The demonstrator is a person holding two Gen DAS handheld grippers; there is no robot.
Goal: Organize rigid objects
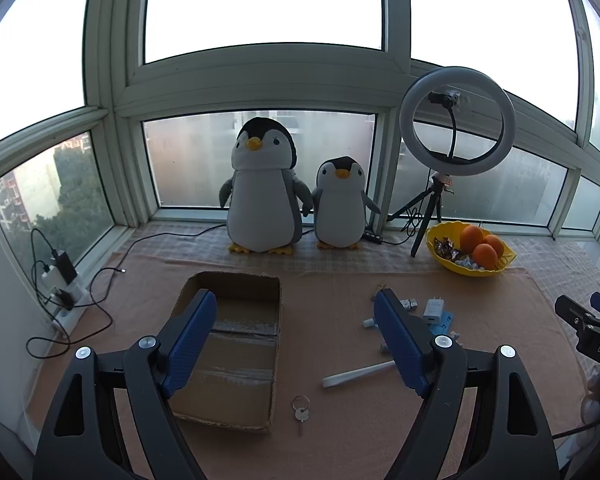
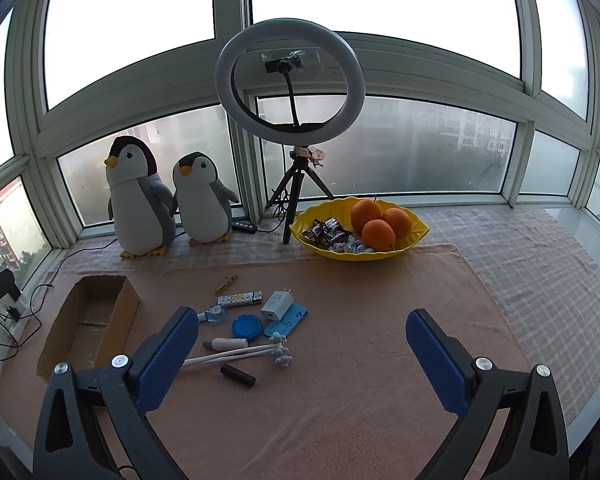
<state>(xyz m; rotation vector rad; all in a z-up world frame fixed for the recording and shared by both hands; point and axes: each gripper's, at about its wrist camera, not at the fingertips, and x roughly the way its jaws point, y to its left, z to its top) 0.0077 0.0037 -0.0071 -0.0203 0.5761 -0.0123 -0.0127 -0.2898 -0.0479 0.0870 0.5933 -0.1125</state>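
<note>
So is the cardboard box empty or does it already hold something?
Empty. The cardboard box shows only its bare, taped floor in the left wrist view; the key lies outside it on the cloth.

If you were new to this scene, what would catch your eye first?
Probably the two plush penguins standing against the window, with the ring light on its tripod beside them. Next, the yellow bowl of oranges behind the scattered small items.

You have an open, empty cardboard box (image 2: 88,320) lying left on the cloth; right of it, a scattered cluster: white charger (image 2: 277,302), blue round case (image 2: 247,326), black tube (image 2: 238,375), clothespin (image 2: 225,283).
</note>
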